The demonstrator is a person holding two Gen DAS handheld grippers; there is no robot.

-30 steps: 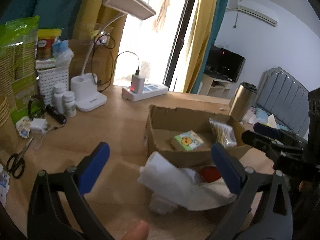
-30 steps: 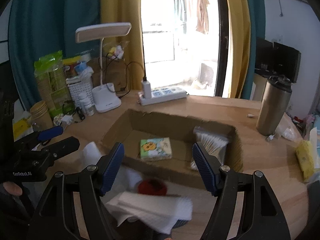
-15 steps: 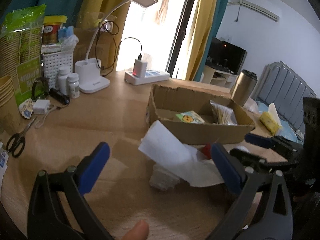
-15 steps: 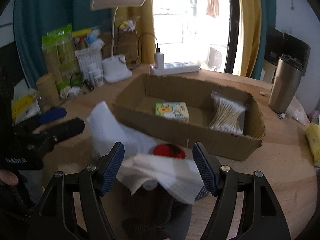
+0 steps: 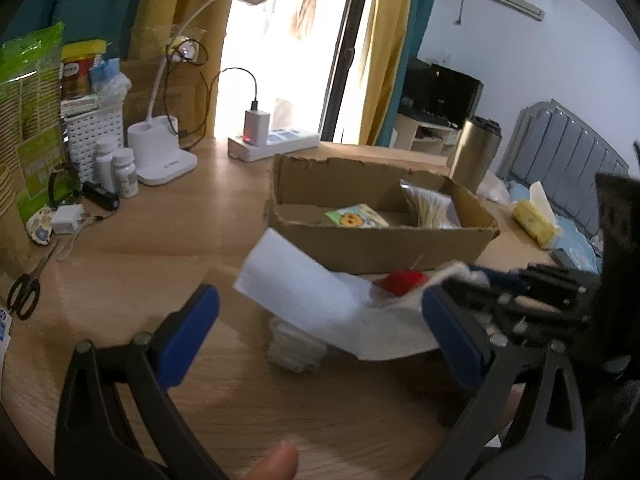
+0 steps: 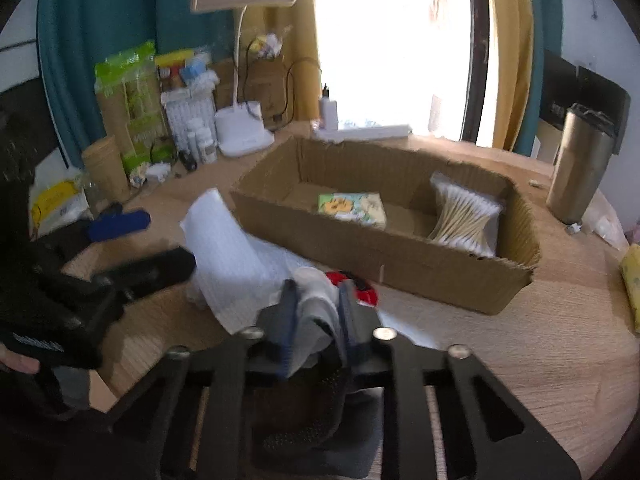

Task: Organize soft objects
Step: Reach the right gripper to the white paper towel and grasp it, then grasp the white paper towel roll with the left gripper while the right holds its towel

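Change: the right tool (image 6: 316, 312), wide open half a second ago, now pinches a fold of the white cloth (image 6: 320, 304) between its blue pads; the left tool (image 5: 320, 344) stays spread apart, gripping nothing.
Meaning: the grasp looks made, so the next stage is likely a lift toward the cardboard box (image 6: 400, 264), though the cloth has not yet left the surface (image 6: 520, 344).
Cloth: a loose white sheet (image 5: 296, 288) rests on the surface just in front of the box, one corner standing up, partly draped over a red object (image 5: 404, 280) too hidden to identify.
Box: open-topped, it holds a small cartoon-printed tissue pack (image 6: 352, 208) and a bag of cotton swabs (image 6: 464, 220) at its right end.
Outside: a steel tumbler (image 6: 580, 160) stands beyond the box.
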